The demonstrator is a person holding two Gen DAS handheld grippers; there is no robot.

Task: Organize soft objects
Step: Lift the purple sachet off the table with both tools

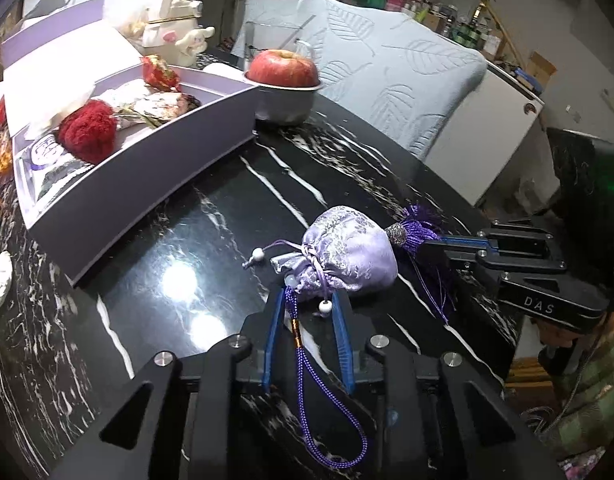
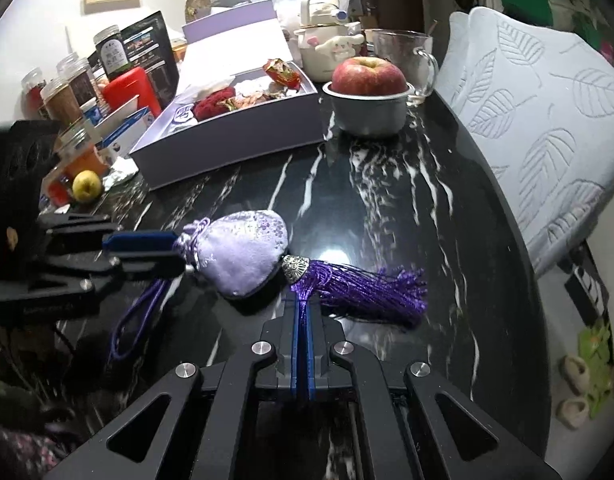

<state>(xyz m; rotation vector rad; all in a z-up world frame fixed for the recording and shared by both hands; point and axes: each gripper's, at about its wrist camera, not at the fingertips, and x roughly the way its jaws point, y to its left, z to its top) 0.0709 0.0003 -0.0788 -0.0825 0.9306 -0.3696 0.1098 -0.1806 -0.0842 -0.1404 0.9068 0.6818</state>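
I have the sachet [image 1: 349,254] between my two tools, on the black table [image 1: 155,280] near its right edge, well short of the box [image 1: 147,184] that sits toward the far left. My right gripper [image 2: 303,312] is pressed together on the tassel [image 2: 359,286], its blue pads pinching the threads just behind the metal cap. My left gripper [image 1: 309,300] is spread, its fingers [image 1: 277,312] standing either side of the sachet's gathered neck, with the cord [image 1: 327,392] and its beads hanging down between them. Whether the sachet rests fully on the table or is slightly raised at the tassel end I cannot tell.

I judge this to be the pick-up step for the sachet: one end is secured, the other is framed but not yet gripped. The box already holds a red knitted piece [image 1: 89,134] and other soft things, so that is likely where the sachet goes.

Next I would need to close the left fingers on the neck, taking care not to catch only the loose cord, then lift both ends together and carry leftward over the box wall. The bowl [image 1: 285,104] with the apple [image 1: 283,68] stands at the box's far corner and should be kept clear of.
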